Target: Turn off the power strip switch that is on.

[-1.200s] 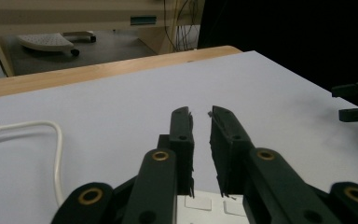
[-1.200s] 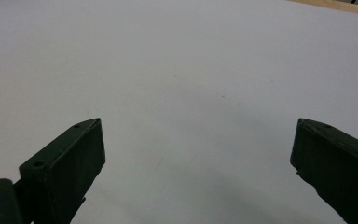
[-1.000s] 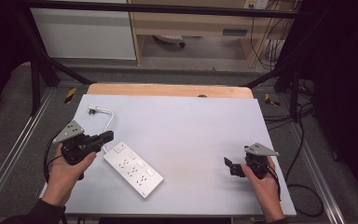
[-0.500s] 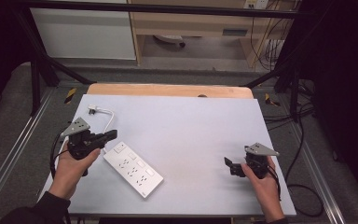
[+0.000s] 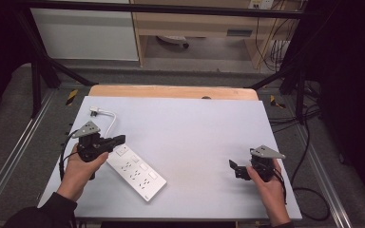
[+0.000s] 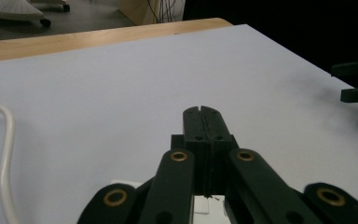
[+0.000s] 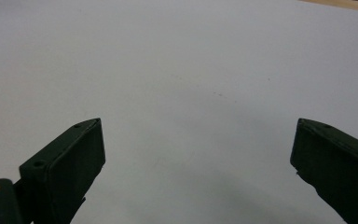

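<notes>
At the frame's left, our left gripper [image 5: 119,139], jaws pressed together, hangs over the power strip's [image 5: 135,173] switch end; we should lower straight and press gently. Lower right, our right gripper [image 5: 233,167] waits, jaws apart.

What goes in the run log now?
left gripper: shut, over power strip | right gripper: open, empty | cord: loose

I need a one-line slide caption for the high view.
Left tool, shut, over a white power strip; right tool open.
</notes>
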`<state>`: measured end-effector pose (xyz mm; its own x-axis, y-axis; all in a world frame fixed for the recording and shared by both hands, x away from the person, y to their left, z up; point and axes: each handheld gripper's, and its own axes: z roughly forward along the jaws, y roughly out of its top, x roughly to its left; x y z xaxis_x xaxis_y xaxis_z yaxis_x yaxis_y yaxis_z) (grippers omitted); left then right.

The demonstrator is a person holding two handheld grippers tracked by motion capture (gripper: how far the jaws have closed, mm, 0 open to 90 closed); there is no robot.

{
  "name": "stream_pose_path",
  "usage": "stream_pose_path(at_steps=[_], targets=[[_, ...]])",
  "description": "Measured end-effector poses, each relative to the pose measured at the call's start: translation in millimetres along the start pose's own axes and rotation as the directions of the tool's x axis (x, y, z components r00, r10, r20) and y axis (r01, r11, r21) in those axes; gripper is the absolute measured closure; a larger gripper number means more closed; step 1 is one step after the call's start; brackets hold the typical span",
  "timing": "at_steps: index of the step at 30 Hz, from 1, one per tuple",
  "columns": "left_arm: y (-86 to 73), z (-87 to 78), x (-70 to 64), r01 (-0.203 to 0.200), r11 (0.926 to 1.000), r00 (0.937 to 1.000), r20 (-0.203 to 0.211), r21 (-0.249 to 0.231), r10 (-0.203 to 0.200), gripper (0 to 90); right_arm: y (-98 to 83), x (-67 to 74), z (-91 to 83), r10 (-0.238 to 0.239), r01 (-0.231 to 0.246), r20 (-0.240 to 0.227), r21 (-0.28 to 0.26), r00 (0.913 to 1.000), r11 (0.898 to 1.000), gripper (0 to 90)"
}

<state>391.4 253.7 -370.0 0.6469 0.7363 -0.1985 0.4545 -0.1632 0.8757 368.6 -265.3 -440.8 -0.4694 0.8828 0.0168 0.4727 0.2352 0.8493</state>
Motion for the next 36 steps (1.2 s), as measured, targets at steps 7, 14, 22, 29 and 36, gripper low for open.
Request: stream_pose_path(at_steps=[7,14,22,29,36], targets=[[-4.0,8.0,-0.8,-0.012,0.9993,0.9999,-0.001,0.034,0.012,90.0,0.0,-0.1,-0.1,0.0,0.0,-0.001,-0.001,1.0,1.0,3.5],[-7.3,15.9,-2.2,-0.025,0.9972,0.9997,0.001,0.07,0.025,90.0,-0.2,-0.6,0.8,0.001,-0.001,-0.004,0.002,1.0,1.0,3.5],[-14.3,22.9,-2.7,-0.031,0.9936,0.9995,0.002,0.108,0.031,90.0,-0.3,-1.0,0.6,-0.002,0.002,-0.004,0.001,1.0,1.0,3.4],[-18.9,25.5,-4.8,-0.038,0.9909,0.9993,0.009,0.129,0.037,90.0,-0.2,-0.9,0.4,-0.001,0.001,-0.005,0.002,1.0,1.0,3.3],[-22.1,26.4,-4.5,-0.04,0.9889,0.9992,0.009,0.143,0.039,90.0,-0.1,-0.9,0.6,0.0,0.0,-0.006,0.002,1.0,1.0,3.2]])
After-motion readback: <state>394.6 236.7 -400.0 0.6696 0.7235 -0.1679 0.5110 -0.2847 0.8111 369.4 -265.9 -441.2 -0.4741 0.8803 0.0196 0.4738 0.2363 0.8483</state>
